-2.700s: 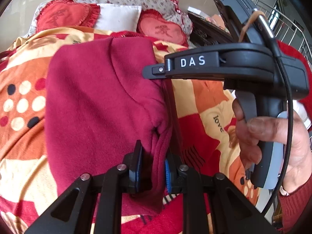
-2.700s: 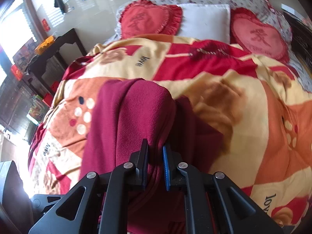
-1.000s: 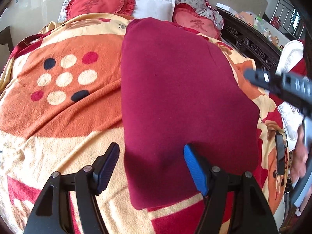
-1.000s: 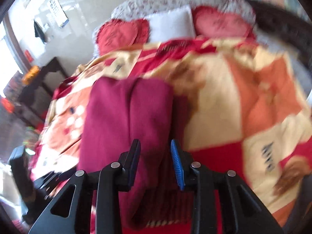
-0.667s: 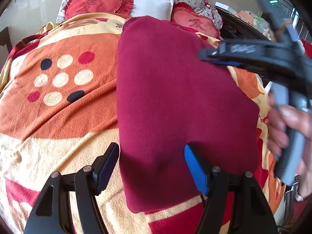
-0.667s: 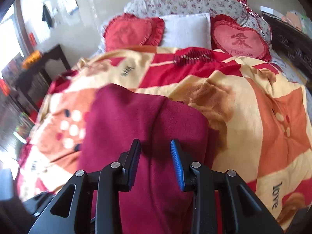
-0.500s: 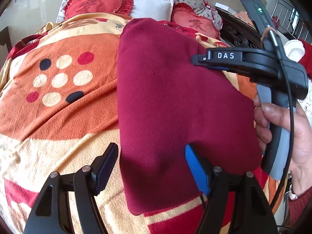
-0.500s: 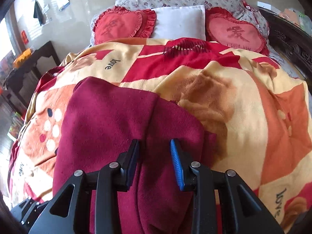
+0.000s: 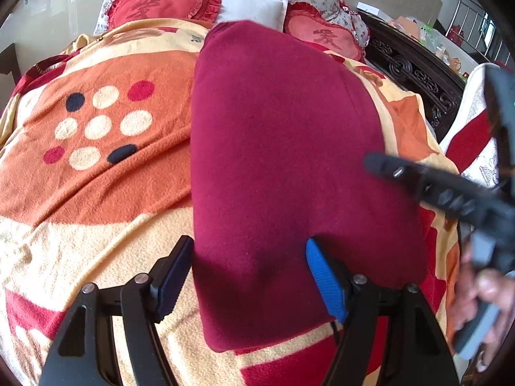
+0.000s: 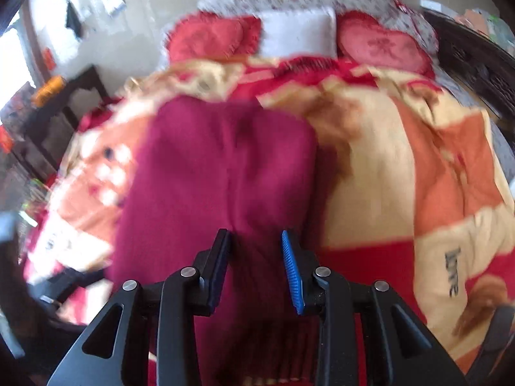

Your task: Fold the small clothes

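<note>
The maroon garment lies folded flat on the patterned blanket that covers the bed, its long side running toward the heart pillows at the head. The left tool sits over the near end, fingers spread wide, holding nothing. The right tool hangs above the garment's near end too, its fingers apart with cloth showing between them, nothing pinched. The right-wrist view is blurred. From the left view, the right tool's black body crosses the garment's right edge.
</note>
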A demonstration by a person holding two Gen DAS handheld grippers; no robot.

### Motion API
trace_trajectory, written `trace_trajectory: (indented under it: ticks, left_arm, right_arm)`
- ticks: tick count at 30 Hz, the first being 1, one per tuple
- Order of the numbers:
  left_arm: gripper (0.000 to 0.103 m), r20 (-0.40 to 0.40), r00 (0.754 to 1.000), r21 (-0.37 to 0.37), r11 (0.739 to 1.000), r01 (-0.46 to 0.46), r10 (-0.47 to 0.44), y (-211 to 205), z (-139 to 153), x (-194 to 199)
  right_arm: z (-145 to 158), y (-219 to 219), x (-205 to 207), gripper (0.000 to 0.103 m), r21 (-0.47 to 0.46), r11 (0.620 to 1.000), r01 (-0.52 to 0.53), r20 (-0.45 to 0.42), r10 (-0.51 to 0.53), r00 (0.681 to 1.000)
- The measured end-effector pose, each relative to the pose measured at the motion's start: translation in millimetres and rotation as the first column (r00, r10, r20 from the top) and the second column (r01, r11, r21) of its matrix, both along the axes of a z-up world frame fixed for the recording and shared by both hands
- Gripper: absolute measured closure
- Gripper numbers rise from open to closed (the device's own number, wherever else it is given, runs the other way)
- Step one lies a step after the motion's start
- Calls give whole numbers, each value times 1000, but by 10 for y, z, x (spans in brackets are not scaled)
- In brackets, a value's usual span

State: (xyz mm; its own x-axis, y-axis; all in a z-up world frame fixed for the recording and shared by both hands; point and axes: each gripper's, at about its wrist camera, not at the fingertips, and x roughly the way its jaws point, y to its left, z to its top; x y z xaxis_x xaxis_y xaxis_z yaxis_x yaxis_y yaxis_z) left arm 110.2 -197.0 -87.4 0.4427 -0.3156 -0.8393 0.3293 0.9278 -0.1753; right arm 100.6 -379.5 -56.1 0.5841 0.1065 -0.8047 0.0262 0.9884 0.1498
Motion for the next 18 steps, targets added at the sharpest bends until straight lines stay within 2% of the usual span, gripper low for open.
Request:
trace_trajectory:
  ticks: [1,3,5,7,9,10,14,18]
  left_arm:
    - [28,-8,1000,-1,1000,1,-1,-2,0,-1]
    - [28,-23,1000,-18,1000,7,-7,31,43,9]
    - [28,-34,999,-68,998,2,-5,125,129,50]
    - [19,-22,1000,-124,992,-5,3,237,227,111]
    - [14,-5,1000,-164,986,-13,13,319,277,176]
    - [14,-6,1000,-178,984,-13,13,347,286,215]
    - [14,-23,999,-189,982,17,-22,322,225,333]
    - [14,-53,997,-189,981,48,-59,243,79,450]
  right_arm:
    - [-60,-21,1,82,8,1000,8,-9,-8,1000]
    - [-128,-110,-16,82,73,997,23,-5,-22,1000]
    - [-57,-213,-56,81,164,986,26,12,-28,1000]
    - [-5,-310,-118,71,238,971,29,41,-40,998]
    - [1,-401,-142,60,258,965,49,50,-64,997]
    - [-11,-445,-140,59,262,963,57,51,-72,996]
    - [-132,-589,-77,55,370,927,63,42,-84,996]
    - [-208,-546,65,51,387,922,19,49,-42,998]
